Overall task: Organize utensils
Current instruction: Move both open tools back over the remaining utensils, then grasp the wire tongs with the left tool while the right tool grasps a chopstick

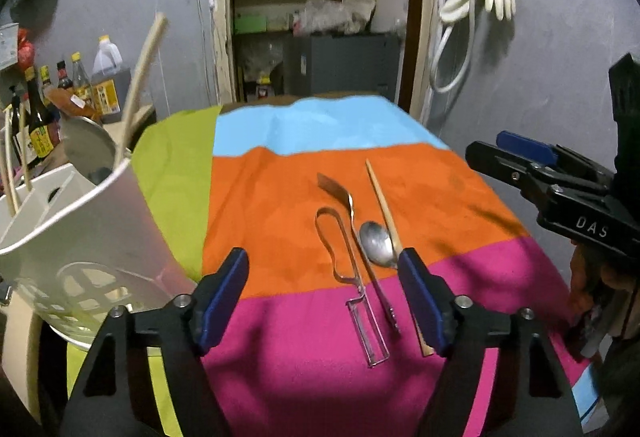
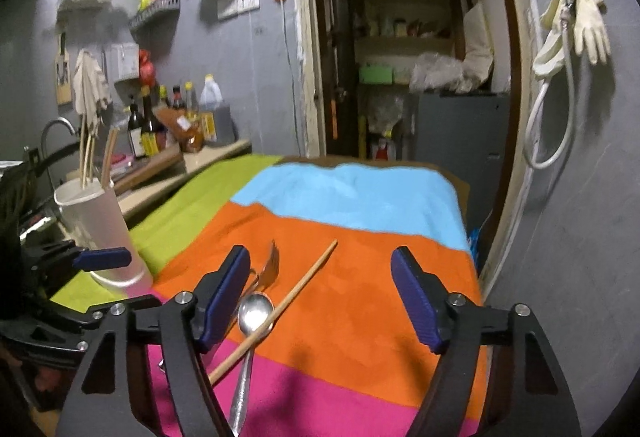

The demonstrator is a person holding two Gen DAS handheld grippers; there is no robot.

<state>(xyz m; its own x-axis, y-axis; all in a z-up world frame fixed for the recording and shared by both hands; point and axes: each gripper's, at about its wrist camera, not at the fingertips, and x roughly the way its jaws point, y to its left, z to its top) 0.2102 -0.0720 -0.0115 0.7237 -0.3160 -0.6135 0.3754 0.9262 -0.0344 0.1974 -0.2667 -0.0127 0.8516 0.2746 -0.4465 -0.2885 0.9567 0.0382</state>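
On the striped cloth [image 1: 280,197] lie a metal spoon [image 1: 378,243], a fork [image 1: 340,193], a single wooden chopstick [image 1: 386,213] and a metal peeler [image 1: 352,277], side by side. My left gripper [image 1: 324,301] is open and empty, hovering just before them. My right gripper [image 2: 320,297] is open and empty above the spoon [image 2: 254,313], fork [image 2: 270,265] and chopstick [image 2: 280,305]; it also shows at the right edge of the left wrist view [image 1: 520,161]. A white utensil holder [image 1: 80,221] with chopsticks in it stands at the left, and in the right wrist view [image 2: 100,225].
A counter at the left holds sauce bottles [image 2: 160,125] and a sink tap [image 2: 56,129]. A grey wall with hanging rubber gloves [image 2: 576,29] and a hose stands close at the right. An open doorway [image 2: 400,57] to a pantry lies beyond the table's far edge.
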